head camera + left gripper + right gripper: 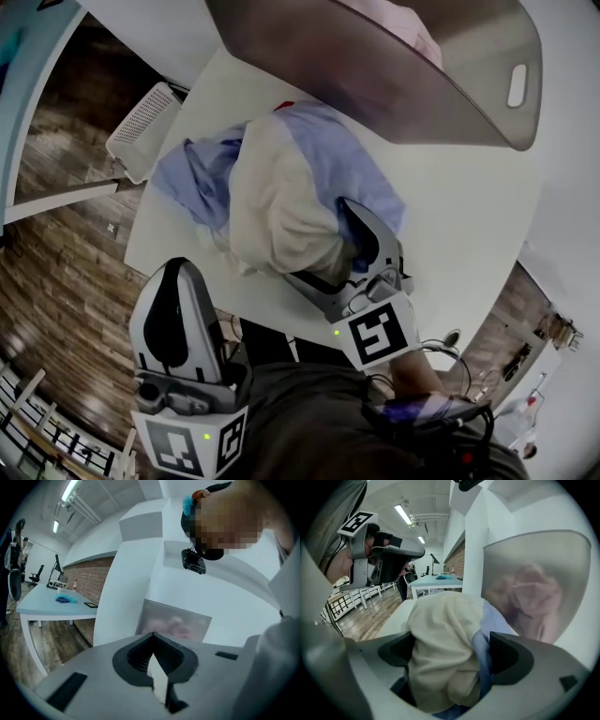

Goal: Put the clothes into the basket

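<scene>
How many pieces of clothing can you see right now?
3. A cream garment lies over a blue one on the table; a pink one sits in the basket. More may be hidden under the pile or in the basket.

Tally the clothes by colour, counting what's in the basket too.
Cream cloth: 1
Blue cloth: 1, seemingly one piece
Pink cloth, in the basket: 1
Total: 3

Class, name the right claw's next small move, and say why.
Probably close the right claw on the cream cloth: its jaws stand wide with that cloth and a blue cloth bunched between them on the table, and the basket stands just beyond.
</scene>
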The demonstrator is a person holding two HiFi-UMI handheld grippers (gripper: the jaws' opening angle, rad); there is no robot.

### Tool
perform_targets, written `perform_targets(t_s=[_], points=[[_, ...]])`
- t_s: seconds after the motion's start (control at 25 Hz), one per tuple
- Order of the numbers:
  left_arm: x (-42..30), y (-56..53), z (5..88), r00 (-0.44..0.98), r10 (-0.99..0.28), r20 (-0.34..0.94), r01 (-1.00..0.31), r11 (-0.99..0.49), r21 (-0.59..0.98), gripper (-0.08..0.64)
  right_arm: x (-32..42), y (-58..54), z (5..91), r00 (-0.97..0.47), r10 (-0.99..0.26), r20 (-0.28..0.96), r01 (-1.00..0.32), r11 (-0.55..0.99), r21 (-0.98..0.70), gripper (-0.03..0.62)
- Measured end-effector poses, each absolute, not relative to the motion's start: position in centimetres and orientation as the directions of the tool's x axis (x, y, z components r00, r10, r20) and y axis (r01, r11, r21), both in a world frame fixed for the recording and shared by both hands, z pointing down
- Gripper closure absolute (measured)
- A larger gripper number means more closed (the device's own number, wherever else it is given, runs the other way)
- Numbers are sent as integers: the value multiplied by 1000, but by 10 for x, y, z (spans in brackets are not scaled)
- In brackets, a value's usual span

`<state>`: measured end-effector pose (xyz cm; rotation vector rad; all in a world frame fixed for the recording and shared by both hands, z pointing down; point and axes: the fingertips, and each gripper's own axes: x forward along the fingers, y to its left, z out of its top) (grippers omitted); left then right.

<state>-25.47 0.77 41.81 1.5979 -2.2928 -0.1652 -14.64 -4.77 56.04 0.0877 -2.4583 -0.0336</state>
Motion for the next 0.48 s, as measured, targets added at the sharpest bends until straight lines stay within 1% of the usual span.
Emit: perform_targets(t_s=[0.2, 0.28, 0.48], points=[[-258, -1, 428, -308, -923, 231, -883, 368, 292, 551, -144, -50, 573, -760, -32, 650, -40, 999, 2, 102], [-266, -1, 437, -317, -918, 239, -878, 379, 293, 551, -149, -50, 580, -756, -16, 655, -28, 1000, -8, 140], [-272, 6, 430, -325, -915, 238, -875, 386, 293, 551, -150, -45, 577, -748, -28, 664, -39, 999, -2, 291]])
